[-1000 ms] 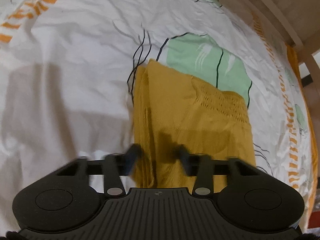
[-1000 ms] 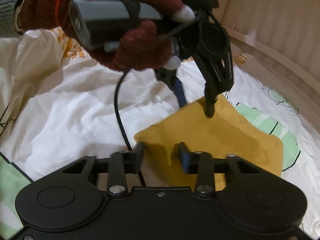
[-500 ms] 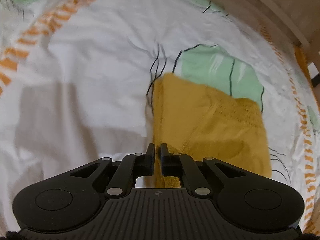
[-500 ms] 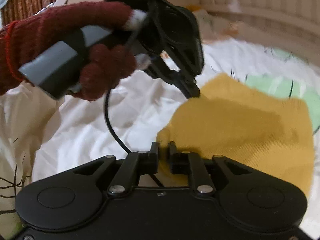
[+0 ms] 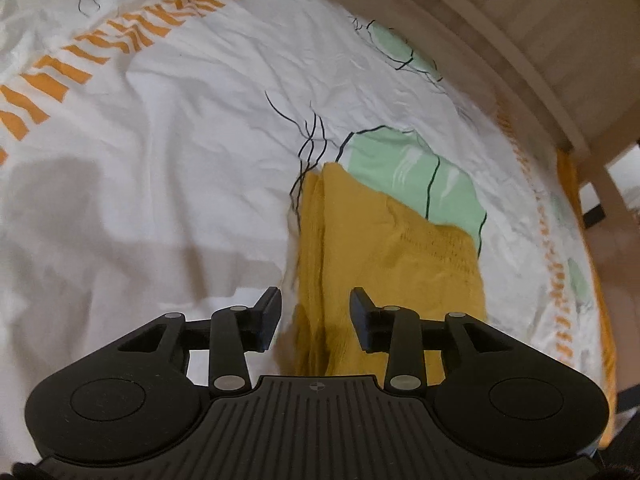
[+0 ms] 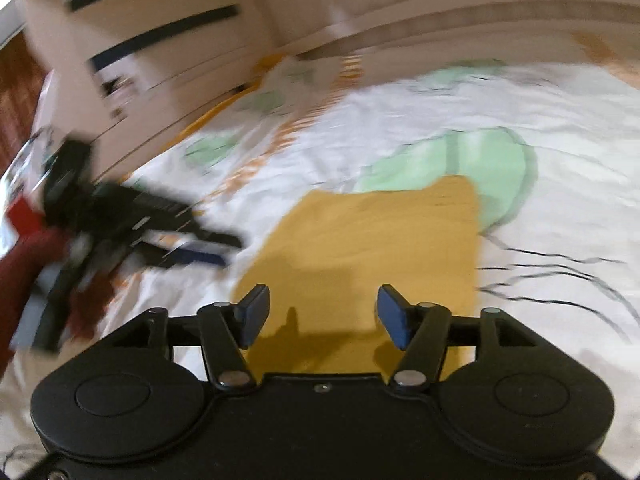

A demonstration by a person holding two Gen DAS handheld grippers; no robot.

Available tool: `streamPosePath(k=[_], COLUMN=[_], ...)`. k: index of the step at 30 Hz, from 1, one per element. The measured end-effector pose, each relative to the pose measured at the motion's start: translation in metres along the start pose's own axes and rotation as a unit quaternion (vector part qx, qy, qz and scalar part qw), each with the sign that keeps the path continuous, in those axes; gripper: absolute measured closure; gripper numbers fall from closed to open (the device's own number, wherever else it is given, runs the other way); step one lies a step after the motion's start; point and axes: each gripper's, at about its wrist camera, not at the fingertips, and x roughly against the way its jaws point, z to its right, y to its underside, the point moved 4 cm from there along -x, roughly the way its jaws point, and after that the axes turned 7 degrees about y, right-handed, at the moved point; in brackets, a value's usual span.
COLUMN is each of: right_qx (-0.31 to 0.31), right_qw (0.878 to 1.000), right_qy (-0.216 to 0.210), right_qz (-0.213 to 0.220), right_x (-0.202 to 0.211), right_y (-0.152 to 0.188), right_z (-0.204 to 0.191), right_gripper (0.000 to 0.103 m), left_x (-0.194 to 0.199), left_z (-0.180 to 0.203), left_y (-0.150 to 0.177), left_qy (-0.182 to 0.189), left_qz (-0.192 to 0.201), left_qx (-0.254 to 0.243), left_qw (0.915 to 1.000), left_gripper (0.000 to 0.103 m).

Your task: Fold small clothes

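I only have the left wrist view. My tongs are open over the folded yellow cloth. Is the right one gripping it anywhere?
Observer: No. The right tongs are open above the yellow cloth, nothing between the fingers.
Operator: Where is my tool from that side?
Observer: The left tongs sit off the cloth's left edge, over the white sheet, blurred.
Operator: Does the top layer lie flat?
Observer: From the right wrist view it looks like a smooth, flat rectangle partly covering a green print.
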Motion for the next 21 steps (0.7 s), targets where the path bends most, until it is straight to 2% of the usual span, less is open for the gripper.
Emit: streamPosePath(k=[4, 5, 7, 9, 10, 16, 21], right_qx=[-0.052, -0.066, -0.085, -0.095, -0.099, -0.121, -0.141], right_qw=[0.998, 0.998, 0.996, 0.995, 0.995, 0.992, 0.989], right_qy=[0.020, 0.022, 0.021, 0.020, 0.018, 0.005, -0.016], right_qz=[-0.007, -0.012, -0.019, -0.023, -0.027, -0.041, -0.049], right_x=[-0.002, -0.003, -0.006, -0.006, -0.008, -0.018, -0.034], right_y=[-0.008, -0.010, -0.013, -0.011, -0.012, -0.013, -0.014], right_z=[0.029, 0.035, 0.045, 0.051, 0.055, 0.070, 0.082], right_gripper=[0.029, 0.029, 0.028, 0.027, 0.027, 0.025, 0.022], left_x=[0.012, 0.014, 0.016, 0.015, 0.014, -0.004, -0.028], left_z=[0.007, 0.008, 0.006, 0.005, 0.005, 0.016, 0.018], left_y=[0.014, 0.017, 0.025, 0.033, 0.037, 0.052, 0.062], left_qy=[-0.002, 0.003, 0.010, 0.017, 0.018, 0.022, 0.030], left_qz=[0.002, 0.002, 0.000, 0.000, -0.001, -0.032, -0.077], left_qx=[-0.017, -0.017, -0.012, -0.008, -0.008, -0.027, -0.010], left_qw=[0.9998, 0.9998, 0.9999, 0.9998, 0.9998, 0.9989, 0.9965], left_gripper=[0.066, 0.063, 0.054, 0.033, 0.031, 0.027, 0.026])
